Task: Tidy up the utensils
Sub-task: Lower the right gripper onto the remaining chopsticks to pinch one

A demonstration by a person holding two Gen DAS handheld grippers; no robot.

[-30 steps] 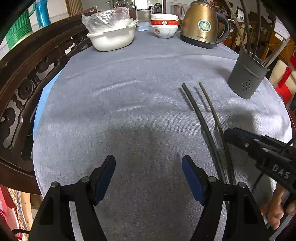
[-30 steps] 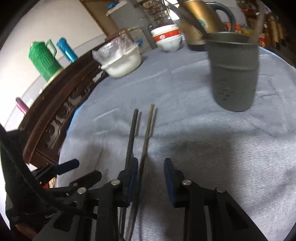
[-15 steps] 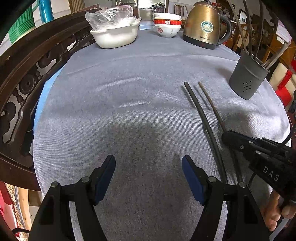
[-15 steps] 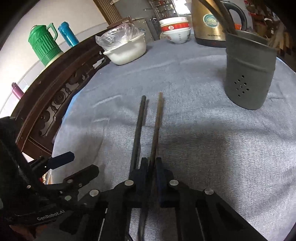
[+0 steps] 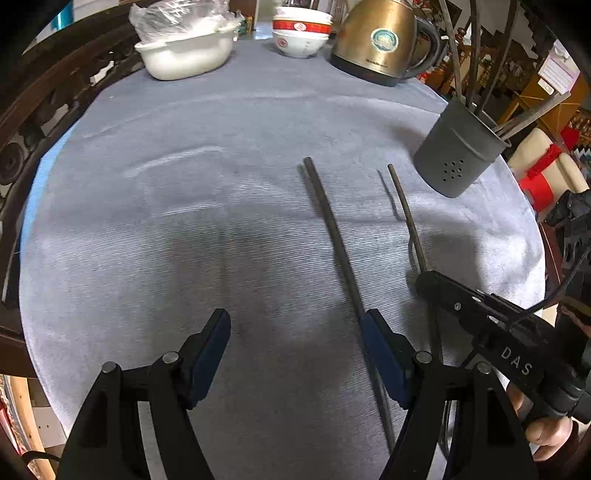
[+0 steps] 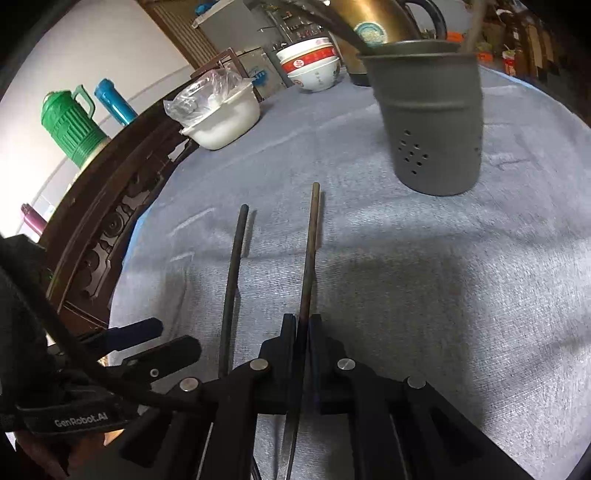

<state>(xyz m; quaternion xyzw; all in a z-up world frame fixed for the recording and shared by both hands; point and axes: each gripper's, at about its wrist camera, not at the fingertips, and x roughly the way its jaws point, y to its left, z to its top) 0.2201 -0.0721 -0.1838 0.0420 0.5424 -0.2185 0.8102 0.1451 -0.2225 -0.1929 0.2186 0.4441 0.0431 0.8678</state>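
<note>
Right wrist view: right tool (image 6: pixel 303 328) pressed together on brown chopstick (image 6: pixel 309 251), pads pinching it near its thicker end, tip pointing forward toward grey holder (image 6: pixel 432 125) and raised off grey cloth (image 6: pixel 461 277) of worktop, shadow showing beside it. Just left of tool, black chopstick (image 6: pixel 233 280) flat on cloth, untouched, roughly parallel to pinched one. Left wrist view: left tool (image 5: pixel 295 347) spread wide, nothing between pads, black chopstick (image 5: pixel 334 236) passing just inside its right finger (image 5: pixel 384 354) and running away toward worktop middle. Right tool (image 5: pixel 424 284) entering from right with brown chopstick (image 5: pixel 406 214) sticking out toward holder (image 5: pixel 458 155), which stands near worktop edge with several utensils upright in it. Farther back: gold kettle (image 5: pixel 376 40), stacked bowls (image 5: pixel 301 31), white dish (image 5: pixel 184 51) covered in plastic.
</note>
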